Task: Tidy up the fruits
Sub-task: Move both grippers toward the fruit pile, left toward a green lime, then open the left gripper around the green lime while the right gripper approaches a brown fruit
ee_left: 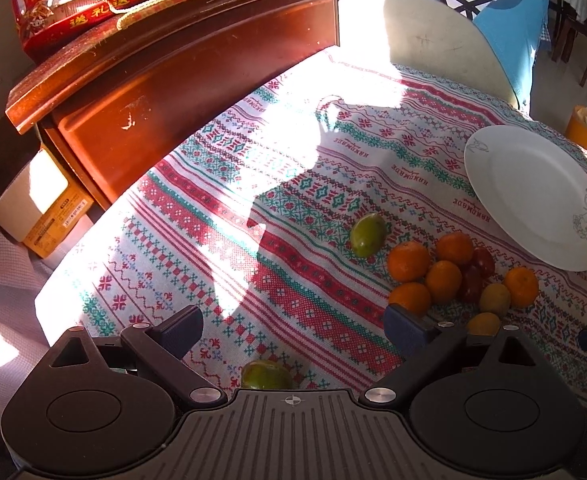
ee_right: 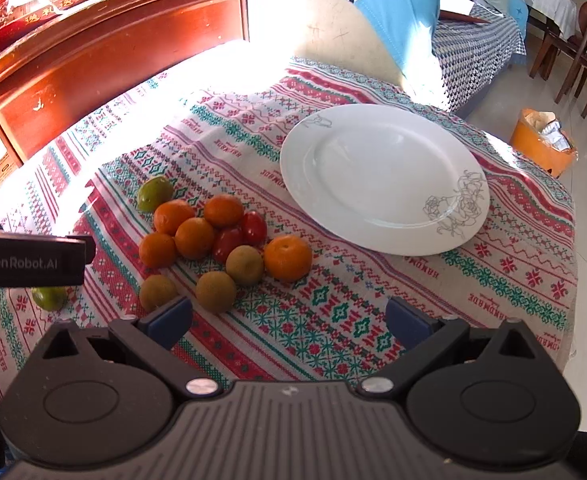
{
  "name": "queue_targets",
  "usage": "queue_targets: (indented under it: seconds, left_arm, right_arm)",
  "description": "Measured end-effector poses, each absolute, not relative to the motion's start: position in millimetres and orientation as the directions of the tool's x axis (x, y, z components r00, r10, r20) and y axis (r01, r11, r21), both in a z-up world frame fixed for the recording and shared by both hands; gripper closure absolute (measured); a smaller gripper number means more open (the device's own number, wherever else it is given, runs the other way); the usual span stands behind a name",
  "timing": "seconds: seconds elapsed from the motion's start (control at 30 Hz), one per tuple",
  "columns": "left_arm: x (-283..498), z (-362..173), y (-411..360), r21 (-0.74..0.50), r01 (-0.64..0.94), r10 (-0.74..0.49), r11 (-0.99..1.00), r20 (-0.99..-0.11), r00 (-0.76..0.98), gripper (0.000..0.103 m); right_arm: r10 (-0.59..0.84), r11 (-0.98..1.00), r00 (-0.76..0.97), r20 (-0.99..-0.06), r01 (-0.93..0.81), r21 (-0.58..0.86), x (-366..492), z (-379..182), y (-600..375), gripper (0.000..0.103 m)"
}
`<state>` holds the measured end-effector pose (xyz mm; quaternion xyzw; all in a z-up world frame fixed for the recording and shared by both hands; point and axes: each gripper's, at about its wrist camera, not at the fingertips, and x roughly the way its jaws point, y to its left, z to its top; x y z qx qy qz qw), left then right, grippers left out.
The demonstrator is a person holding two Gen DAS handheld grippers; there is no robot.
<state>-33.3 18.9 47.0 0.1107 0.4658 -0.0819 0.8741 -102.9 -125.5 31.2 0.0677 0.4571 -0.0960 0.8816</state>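
Note:
A pile of fruit lies on the patterned tablecloth [ee_right: 333, 300]: several oranges [ee_right: 194, 238], two red fruits [ee_right: 253, 227], brown kiwis [ee_right: 245, 265] and a green fruit [ee_right: 155, 193]. It also shows in the left wrist view, with oranges [ee_left: 408, 261] and the green fruit [ee_left: 368, 234]. A white plate [ee_right: 385, 178], bare, sits to the right of the pile and shows in the left wrist view [ee_left: 533, 196]. Another green fruit [ee_left: 266, 375] lies just under my open left gripper [ee_left: 293, 330], which shows in the right wrist view [ee_right: 89, 248]. My right gripper [ee_right: 289, 320] is open and empty, in front of the pile.
A dark wooden cabinet [ee_left: 181, 68] with red gift bags [ee_left: 93, 4] stands at the table's far left. A chair back with blue cloth [ee_right: 373, 20] is behind the table. An orange bin [ee_right: 543, 142] stands on the floor to the right. A cardboard box [ee_left: 41, 204] is by the cabinet.

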Motion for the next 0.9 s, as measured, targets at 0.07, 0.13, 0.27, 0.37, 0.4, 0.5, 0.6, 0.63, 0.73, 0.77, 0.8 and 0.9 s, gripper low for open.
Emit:
queue_targets:
  seconds: [0.07,0.13,0.27,0.37,0.4,0.5,0.6,0.63,0.73,0.77,0.8,0.9]
  left_arm:
    - [-34.6,48.1,20.8,0.121,0.238,-0.032,0.964,-0.832,0.554,0.005]
    - [-35.0,48.2,22.8,0.118,0.229,-0.028,0.966,-0.835,0.549,0.005]
    - [-34.2,45.6,22.8,0.127,0.218,-0.012,0.968,-0.839,0.544,0.005]
    - [-34.7,41.4,20.4,0.130,0.222,-0.009,0.966,-0.847,0.532,0.005]
    - [-34.6,40.1,19.7,0.131,0.223,-0.007,0.966,-0.849,0.528,0.005]
    - [-35.5,36.1,16.9,0.141,0.225,0.003,0.964,-0.854,0.520,0.005]
    - [-36.1,33.2,15.1,0.136,0.233,-0.001,0.963,-0.861,0.509,0.005]
    - [-36.6,32.5,14.5,0.135,0.235,-0.003,0.963,-0.862,0.507,0.005]
    - [-37.5,30.5,13.2,0.138,0.237,0.000,0.962,-0.863,0.505,0.005]
    - [-37.3,30.2,13.3,0.137,0.236,0.000,0.962,-0.864,0.503,0.005]
    - [-37.0,29.8,13.7,0.136,0.234,0.000,0.963,-0.865,0.502,0.005]
    - [-36.4,29.2,14.1,0.138,0.230,0.004,0.963,-0.865,0.502,0.005]
  right_arm:
    - [-0.115,0.969,0.553,-0.825,0.244,0.029,-102.1,37.4,-129.9,0.001]
    - [-0.127,0.965,0.555,-0.822,0.262,0.028,-103.7,39.9,-133.3,0.001]
    - [-0.157,0.943,0.550,-0.820,0.330,0.040,-103.3,34.4,-138.4,0.001]
    - [-0.167,0.926,0.501,-0.849,0.375,0.039,-98.5,25.3,-141.2,0.001]
    - [-0.166,0.925,0.495,-0.853,0.377,0.039,-97.2,24.2,-141.1,0.001]
    - [-0.170,0.926,0.499,-0.850,0.377,0.037,-95.4,24.6,-139.4,0.001]
    - [-0.166,0.928,0.498,-0.851,0.370,0.036,-93.4,24.5,-136.5,0.001]
    - [-0.162,0.929,0.498,-0.852,0.368,0.038,-93.1,24.4,-135.7,0.001]
    - [-0.158,0.933,0.496,-0.854,0.357,0.035,-91.5,23.2,-132.5,0.001]
    - [-0.157,0.934,0.496,-0.854,0.355,0.034,-91.4,22.9,-131.7,0.001]
    - [-0.156,0.935,0.496,-0.854,0.353,0.035,-91.4,22.7,-131.3,0.001]
    - [-0.154,0.935,0.492,-0.857,0.353,0.034,-90.9,22.1,-131.4,0.001]
